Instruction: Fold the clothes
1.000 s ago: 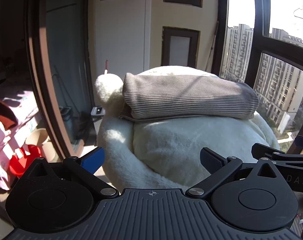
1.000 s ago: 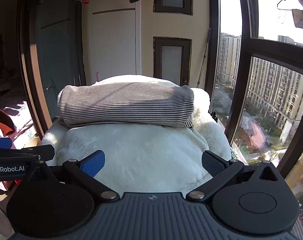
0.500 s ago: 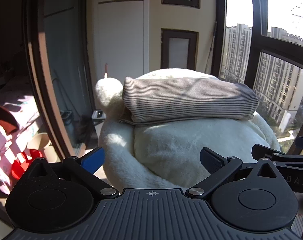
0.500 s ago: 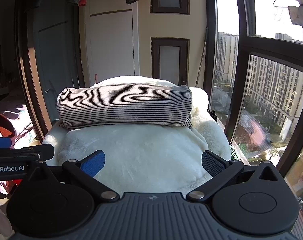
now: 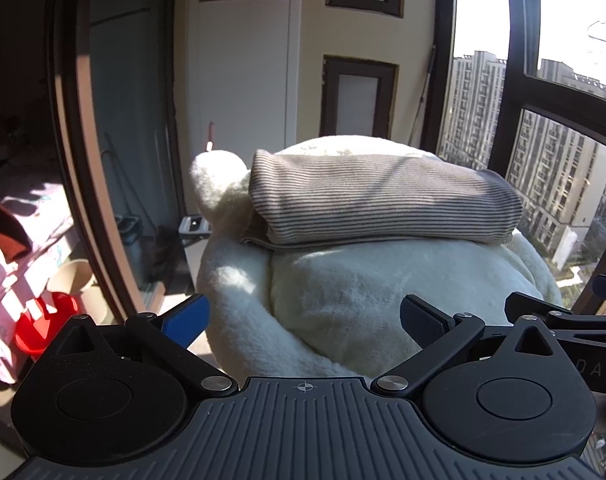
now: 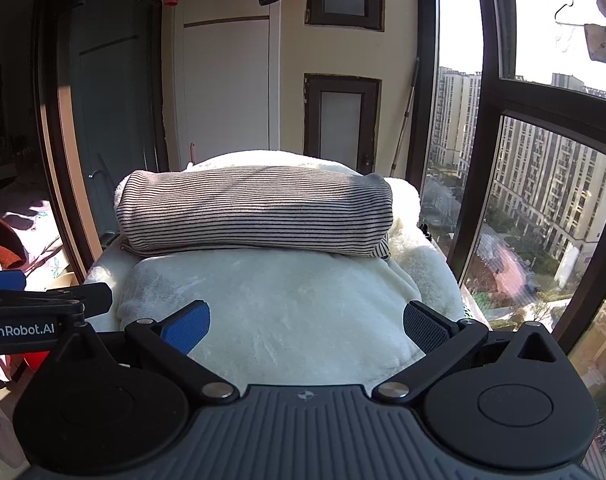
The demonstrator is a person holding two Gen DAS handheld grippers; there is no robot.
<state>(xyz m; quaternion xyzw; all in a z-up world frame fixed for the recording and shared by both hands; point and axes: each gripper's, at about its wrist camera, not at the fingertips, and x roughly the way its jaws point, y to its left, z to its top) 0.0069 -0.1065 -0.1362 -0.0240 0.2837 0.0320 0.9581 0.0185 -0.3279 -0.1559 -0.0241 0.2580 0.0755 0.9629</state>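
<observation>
Both tools (image 5: 305, 316) (image 6: 306, 322) gape wide, empty; folded striped garment (image 6: 255, 212) lies lengthwise left-to-right.

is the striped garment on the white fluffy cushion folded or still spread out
Folded. The striped garment lies as a compact, rounded bundle with layered edges on the white cushion; neither gripper touches it.

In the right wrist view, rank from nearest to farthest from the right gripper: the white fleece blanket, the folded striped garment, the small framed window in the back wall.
1. white fleece blanket, directly below the right gripper.
2. folded striped garment, lying on the blanket's far part.
3. small framed window, on the back wall, behind both.
</observation>
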